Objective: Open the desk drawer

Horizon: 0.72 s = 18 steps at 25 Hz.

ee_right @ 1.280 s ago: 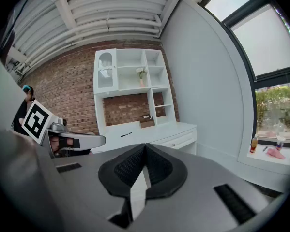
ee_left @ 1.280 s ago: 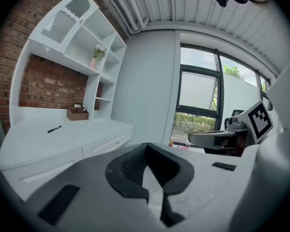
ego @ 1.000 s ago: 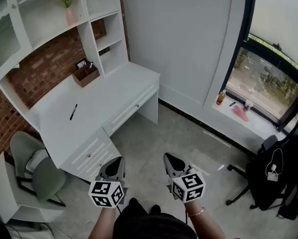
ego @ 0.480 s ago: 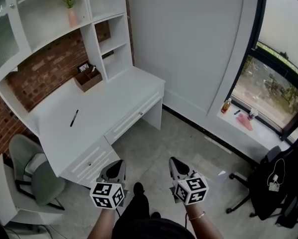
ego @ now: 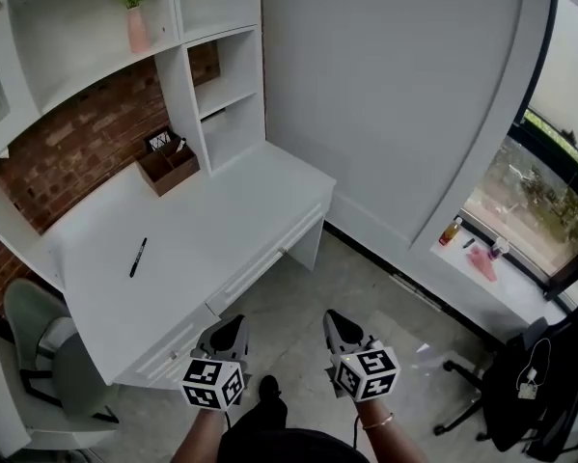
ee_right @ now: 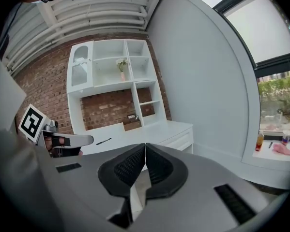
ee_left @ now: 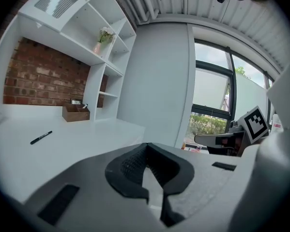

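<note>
The white desk [ego: 206,222] stands at the left against a brick wall. Its long drawer [ego: 269,262] runs shut under the front edge, and a stack of smaller drawers [ego: 163,357] sits further left. My left gripper [ego: 227,332] and right gripper [ego: 338,325] hover side by side over the floor, short of the desk and touching nothing. The left gripper [ee_left: 145,147] has its jaws together and empty. The right gripper [ee_right: 145,147] is shut too, with the desk drawer [ee_right: 181,140] seen beyond it.
A black pen [ego: 138,257] and a brown organiser box [ego: 169,165] lie on the desk. White shelves carry a pink vase [ego: 135,25]. A grey-green chair [ego: 55,353] stands at the left, a black office chair [ego: 530,386] at the right. A bottle [ego: 451,231] stands on the window sill.
Both grippers and the camera have come closer to the desk, which now fills more of the head view. The jaws of both stay closed.
</note>
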Each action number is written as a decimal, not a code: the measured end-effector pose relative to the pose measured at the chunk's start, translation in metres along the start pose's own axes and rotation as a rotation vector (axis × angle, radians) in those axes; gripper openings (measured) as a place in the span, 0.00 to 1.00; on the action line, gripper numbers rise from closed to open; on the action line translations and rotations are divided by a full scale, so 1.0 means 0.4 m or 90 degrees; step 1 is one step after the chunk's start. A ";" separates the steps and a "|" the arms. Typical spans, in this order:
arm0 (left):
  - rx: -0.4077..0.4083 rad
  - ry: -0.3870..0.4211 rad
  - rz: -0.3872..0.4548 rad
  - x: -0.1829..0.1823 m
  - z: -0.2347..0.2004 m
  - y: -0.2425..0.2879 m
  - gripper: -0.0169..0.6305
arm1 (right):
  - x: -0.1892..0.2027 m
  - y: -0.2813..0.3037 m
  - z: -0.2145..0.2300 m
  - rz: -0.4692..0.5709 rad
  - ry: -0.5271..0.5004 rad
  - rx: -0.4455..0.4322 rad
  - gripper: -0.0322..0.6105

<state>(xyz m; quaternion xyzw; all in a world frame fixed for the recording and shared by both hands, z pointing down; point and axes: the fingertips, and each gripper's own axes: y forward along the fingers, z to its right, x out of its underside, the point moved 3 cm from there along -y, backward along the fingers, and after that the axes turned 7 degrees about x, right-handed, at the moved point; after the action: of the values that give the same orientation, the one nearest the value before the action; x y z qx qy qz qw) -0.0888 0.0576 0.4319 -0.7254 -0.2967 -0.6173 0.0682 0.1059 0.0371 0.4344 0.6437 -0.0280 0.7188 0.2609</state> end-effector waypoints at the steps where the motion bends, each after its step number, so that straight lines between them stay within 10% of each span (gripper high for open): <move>1: 0.004 -0.001 -0.001 -0.009 -0.022 0.018 0.04 | -0.007 0.032 -0.006 -0.004 -0.009 -0.003 0.06; 18: 0.041 -0.018 -0.024 -0.082 -0.273 0.218 0.04 | -0.008 0.394 -0.034 -0.106 -0.051 -0.012 0.21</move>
<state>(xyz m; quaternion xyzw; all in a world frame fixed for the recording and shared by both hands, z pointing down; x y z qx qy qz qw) -0.1394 -0.0758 0.4494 -0.7255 -0.3312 -0.5985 0.0756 0.0286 -0.0948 0.4758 0.6696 0.0085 0.6683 0.3241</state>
